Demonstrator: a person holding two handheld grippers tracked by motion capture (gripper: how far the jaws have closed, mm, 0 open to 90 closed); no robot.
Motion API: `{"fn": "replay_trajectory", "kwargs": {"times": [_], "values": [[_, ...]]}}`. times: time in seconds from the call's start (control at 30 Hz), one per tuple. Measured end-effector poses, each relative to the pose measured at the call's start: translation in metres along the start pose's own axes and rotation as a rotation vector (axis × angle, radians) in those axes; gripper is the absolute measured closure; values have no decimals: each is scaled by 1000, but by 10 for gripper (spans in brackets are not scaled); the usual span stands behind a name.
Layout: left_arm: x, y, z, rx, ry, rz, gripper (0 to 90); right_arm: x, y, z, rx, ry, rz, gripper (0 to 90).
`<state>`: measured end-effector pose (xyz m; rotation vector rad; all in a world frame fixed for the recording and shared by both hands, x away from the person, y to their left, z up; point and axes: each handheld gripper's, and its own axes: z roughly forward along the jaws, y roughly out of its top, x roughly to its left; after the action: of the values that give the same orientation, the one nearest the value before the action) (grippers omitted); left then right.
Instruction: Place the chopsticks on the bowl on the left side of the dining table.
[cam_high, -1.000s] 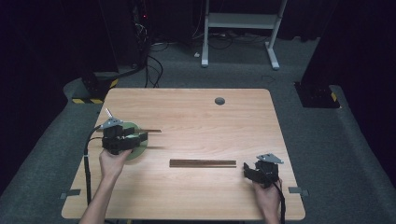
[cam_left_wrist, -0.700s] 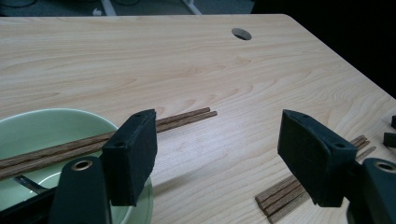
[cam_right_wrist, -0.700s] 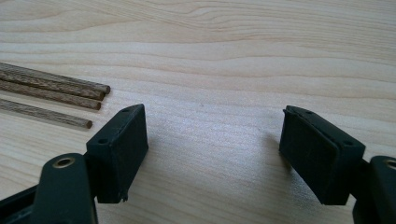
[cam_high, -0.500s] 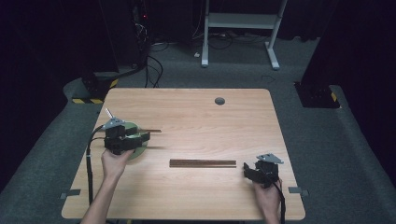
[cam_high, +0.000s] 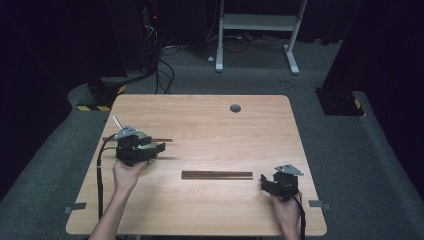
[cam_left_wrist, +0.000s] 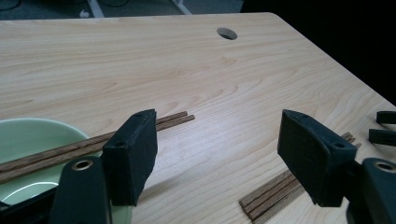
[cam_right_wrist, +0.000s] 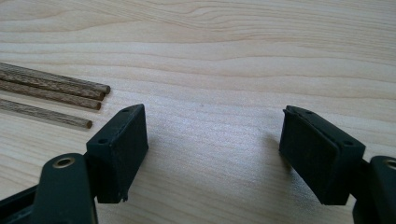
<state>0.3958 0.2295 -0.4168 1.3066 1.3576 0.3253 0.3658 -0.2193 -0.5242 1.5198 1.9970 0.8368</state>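
No writing or labels could be read anywhere. At the left of the high view, the left tool (cam_high: 159, 148) stood with jaws wide apart and empty over a pale green bowl (cam_left_wrist: 28, 137), mostly hidden beneath it, with a pair of wooden chopsticks (cam_left_wrist: 88, 143) laid across the bowl's rim. Lower right, the right tool (cam_high: 263, 184) also gaped empty on the wooden counter (cam_high: 210, 125), just beside the end of a bundle of wooden chopsticks (cam_high: 217, 174) at centre frame.
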Motion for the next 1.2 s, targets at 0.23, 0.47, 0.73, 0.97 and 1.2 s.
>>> {"fn": "replay_trajectory", "kwargs": {"times": [0.23,0.47,0.73,0.97,1.2], "values": [[-6,0,1,-3,-18,0,287,0,0,0,0,0,0,231],[-10,-3,3,7,-21,19,287,0,0,0,0,0,0,231],[-15,-6,5,21,-24,46,287,0,0,0,0,0,0,231],[-20,-9,8,20,-24,54,287,0,0,0,0,0,0,230],[-25,-13,11,31,-23,85,287,0,0,0,0,0,0,231]]}}
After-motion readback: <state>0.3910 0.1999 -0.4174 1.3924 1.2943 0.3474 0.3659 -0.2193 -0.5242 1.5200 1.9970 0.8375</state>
